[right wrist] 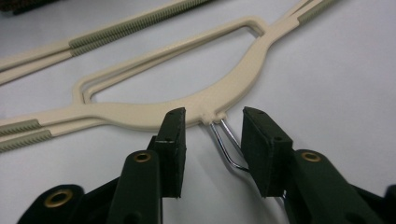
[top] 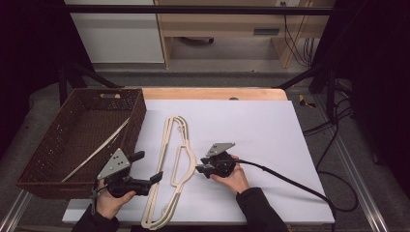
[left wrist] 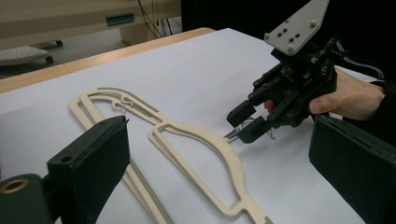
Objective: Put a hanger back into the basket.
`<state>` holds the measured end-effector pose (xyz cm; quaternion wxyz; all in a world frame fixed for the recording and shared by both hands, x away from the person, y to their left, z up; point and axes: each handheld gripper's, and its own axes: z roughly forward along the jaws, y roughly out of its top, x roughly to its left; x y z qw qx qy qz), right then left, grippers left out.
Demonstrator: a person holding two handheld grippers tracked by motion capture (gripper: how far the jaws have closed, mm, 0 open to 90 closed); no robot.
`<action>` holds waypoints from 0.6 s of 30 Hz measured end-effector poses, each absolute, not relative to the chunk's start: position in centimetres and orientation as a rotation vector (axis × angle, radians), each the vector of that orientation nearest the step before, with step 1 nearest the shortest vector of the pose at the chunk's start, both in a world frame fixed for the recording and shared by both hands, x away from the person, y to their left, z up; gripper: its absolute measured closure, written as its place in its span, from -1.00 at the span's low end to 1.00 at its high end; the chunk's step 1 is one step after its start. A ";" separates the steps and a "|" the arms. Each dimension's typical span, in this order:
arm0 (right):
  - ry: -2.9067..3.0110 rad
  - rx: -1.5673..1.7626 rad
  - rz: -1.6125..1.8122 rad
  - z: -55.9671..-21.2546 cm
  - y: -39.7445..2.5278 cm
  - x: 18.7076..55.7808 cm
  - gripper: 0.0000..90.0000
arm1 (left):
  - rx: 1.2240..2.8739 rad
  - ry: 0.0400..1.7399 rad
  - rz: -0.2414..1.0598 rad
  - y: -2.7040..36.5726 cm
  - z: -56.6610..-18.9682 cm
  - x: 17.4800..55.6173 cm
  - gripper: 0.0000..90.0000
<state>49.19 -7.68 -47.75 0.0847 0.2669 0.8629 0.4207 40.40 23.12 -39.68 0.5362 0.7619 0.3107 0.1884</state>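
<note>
Two cream plastic hangers (top: 178,170) lie overlapped on the white sheet, running from far to near. Their metal hooks (right wrist: 227,142) point right, toward my right gripper (top: 199,169). That gripper rests low on the sheet, open, its jaws on either side of the hooks without closing on them; the right gripper view shows the hooks between the pads (right wrist: 175,135). My left gripper (top: 148,166) hovers open at the hangers' near left side, holding nothing. The left gripper view shows the hangers (left wrist: 196,135) between its jaws and the right gripper (left wrist: 244,123) beyond.
A brown woven basket (top: 138,121) stands at the left with a cream hanger piece (top: 96,151) lying in it. The white sheet (top: 261,130) covers the wooden table. A black cable (top: 290,181) trails right from the right gripper.
</note>
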 end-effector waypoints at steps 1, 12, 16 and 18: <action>2.586 0.793 1.243 -47.9 -7.7 49.2 0.41 | 1.816 0.740 0.448 23.1 -39.7 40.4 -0.89; 2.633 0.773 1.201 -48.3 -7.7 49.4 0.86 | 1.828 0.744 0.444 23.1 -39.9 40.5 -0.89; 2.707 0.724 1.220 -48.1 -7.8 49.1 0.94 | 1.835 0.741 0.444 23.0 -40.0 40.6 -0.89; 2.705 0.724 1.219 -48.1 -7.8 49.0 0.95 | 1.836 0.741 0.442 23.0 -40.1 40.6 -0.89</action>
